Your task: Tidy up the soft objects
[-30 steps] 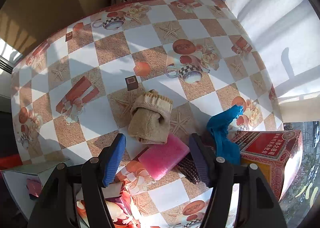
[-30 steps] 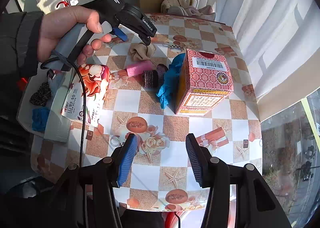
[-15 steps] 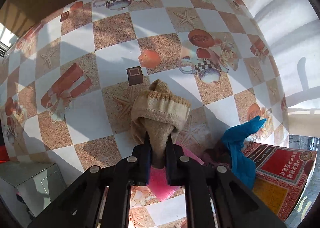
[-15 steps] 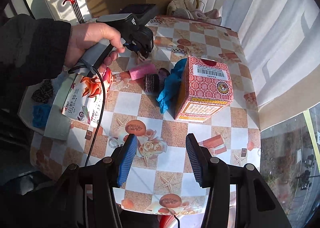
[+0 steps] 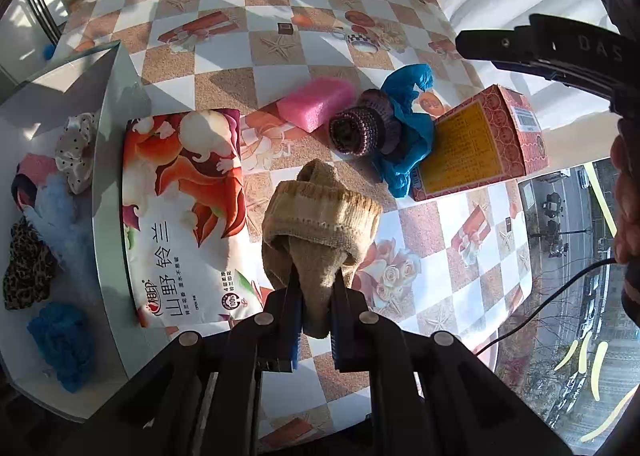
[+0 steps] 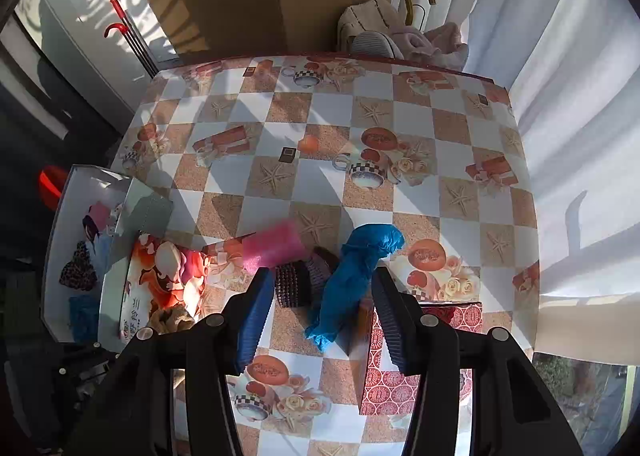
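Note:
My left gripper (image 5: 316,292) is shut on a tan knitted sock (image 5: 320,216) and holds it above the table, near the tissue pack (image 5: 184,212). A pink sponge (image 5: 318,104), a dark knitted roll (image 5: 360,128) and a blue cloth (image 5: 412,136) lie on the table beyond. My right gripper (image 6: 320,296) is open, its fingers on either side of the dark roll (image 6: 296,284) and the blue cloth (image 6: 352,276), above them. The pink sponge (image 6: 272,246) lies just beyond. The tan sock (image 6: 174,320) shows at lower left.
A white box (image 5: 108,104) at the left holds several soft items: a blue fluffy piece (image 5: 60,336), a leopard scrunchie (image 5: 26,264), a dotted scrunchie (image 5: 76,152). A red patterned carton (image 5: 480,140) stands right of the blue cloth. Clothes (image 6: 400,36) are piled beyond the table's far edge.
My left gripper closed on the tan sock, lifted it and carried it back toward the tissue pack. My right gripper moved forward over the dark roll and blue cloth.

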### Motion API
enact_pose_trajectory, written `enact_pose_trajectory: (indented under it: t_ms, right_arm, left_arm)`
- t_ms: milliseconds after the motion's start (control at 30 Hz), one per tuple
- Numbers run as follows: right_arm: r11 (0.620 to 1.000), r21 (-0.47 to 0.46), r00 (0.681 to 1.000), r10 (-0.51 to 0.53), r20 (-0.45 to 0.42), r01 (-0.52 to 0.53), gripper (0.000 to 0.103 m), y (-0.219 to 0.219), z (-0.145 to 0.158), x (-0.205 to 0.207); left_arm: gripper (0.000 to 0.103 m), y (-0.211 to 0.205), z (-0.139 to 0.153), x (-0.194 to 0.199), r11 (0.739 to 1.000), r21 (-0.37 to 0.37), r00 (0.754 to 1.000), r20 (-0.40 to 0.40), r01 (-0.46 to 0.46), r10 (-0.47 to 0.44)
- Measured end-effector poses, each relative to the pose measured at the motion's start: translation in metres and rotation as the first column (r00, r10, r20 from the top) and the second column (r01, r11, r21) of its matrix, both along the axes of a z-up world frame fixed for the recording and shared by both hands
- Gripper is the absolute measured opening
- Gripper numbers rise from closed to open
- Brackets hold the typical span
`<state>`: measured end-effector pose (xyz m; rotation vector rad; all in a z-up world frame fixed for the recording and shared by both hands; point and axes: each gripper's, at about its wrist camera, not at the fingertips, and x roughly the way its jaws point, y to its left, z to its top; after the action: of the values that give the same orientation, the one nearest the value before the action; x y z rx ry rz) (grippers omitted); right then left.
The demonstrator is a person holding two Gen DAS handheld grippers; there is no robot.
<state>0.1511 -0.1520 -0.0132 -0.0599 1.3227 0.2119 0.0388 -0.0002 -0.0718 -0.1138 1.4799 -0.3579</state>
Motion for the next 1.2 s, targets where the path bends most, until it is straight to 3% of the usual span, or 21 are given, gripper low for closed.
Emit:
enact_pose_trajectory:
  t_ms: [100, 233, 400, 433, 467, 533, 700, 833, 867, 933, 1000, 1200]
  right_arm:
    - [0.998, 0.057, 0.993, 0.007, -0.118, -0.001, 0.052, 0.005, -0.030, 0.020]
    - [0.992, 0.008, 0.970, -0.119, -0.210, 0.124, 0.052, -0.008, -0.059, 0.042]
    - [0.966, -0.078, 0.913, -0.257, -0.318, 0.245, 0.053, -0.021, -0.092, 0.073]
    - [0.962, -0.096, 0.903, -0.273, -0.332, 0.255, 0.055, -0.020, -0.098, 0.078]
    - [0.957, -0.109, 0.895, -0.289, -0.339, 0.267, 0.068, -0.020, -0.103, 0.082]
    - [0.943, -0.154, 0.880, -0.330, -0.341, 0.294, 0.076, -0.021, -0.111, 0.087]
    - [0.924, -0.242, 0.853, -0.369, -0.368, 0.295, 0.076, -0.018, -0.135, 0.093]
    - [0.896, -0.247, 0.796, -0.441, -0.414, 0.368, 0.075, -0.026, -0.155, 0.091]
    - [0.894, -0.237, 0.789, -0.447, -0.422, 0.380, 0.059, -0.027, -0.158, 0.090]
    - [0.912, -0.213, 0.807, -0.409, -0.426, 0.350, 0.023, -0.022, -0.160, 0.091]
    - [0.930, -0.205, 0.848, -0.363, -0.385, 0.305, 0.009, -0.015, -0.150, 0.091]
    - [0.972, -0.029, 0.955, -0.236, -0.179, 0.234, 0.008, -0.007, -0.067, 0.058]
  left_arm:
    - [0.012, -0.001, -0.012, -0.030, 0.999, -0.002, 0.999, -0.027, 0.044, -0.044]
    - [0.012, 0.002, -0.020, -0.047, 0.996, 0.016, 0.996, -0.005, 0.084, -0.084]
    - [0.012, 0.013, -0.028, -0.057, 0.997, 0.014, 0.998, -0.009, 0.070, -0.070]
    - [0.012, 0.015, -0.028, -0.060, 0.998, 0.012, 0.998, -0.005, 0.067, -0.067]
    - [0.012, 0.016, -0.026, -0.062, 0.998, 0.008, 0.998, 0.000, 0.066, -0.066]
    - [0.012, 0.017, -0.026, -0.065, 0.998, 0.001, 0.998, 0.006, 0.066, -0.066]
    - [0.012, 0.018, -0.025, -0.073, 0.998, -0.013, 0.998, 0.021, 0.064, -0.063]
    - [0.013, 0.014, -0.026, -0.078, 0.997, -0.022, 0.997, 0.025, 0.079, -0.079]
    - [0.013, 0.013, -0.026, -0.079, 0.996, -0.022, 0.996, 0.023, 0.083, -0.083]
    - [0.013, 0.013, -0.026, -0.081, 0.995, -0.018, 0.996, 0.017, 0.093, -0.093]
    - [0.013, 0.014, -0.023, -0.081, 0.995, -0.013, 0.995, 0.021, 0.096, -0.096]
    - [0.012, 0.013, -0.012, -0.074, 0.995, -0.005, 0.994, 0.038, 0.103, -0.103]
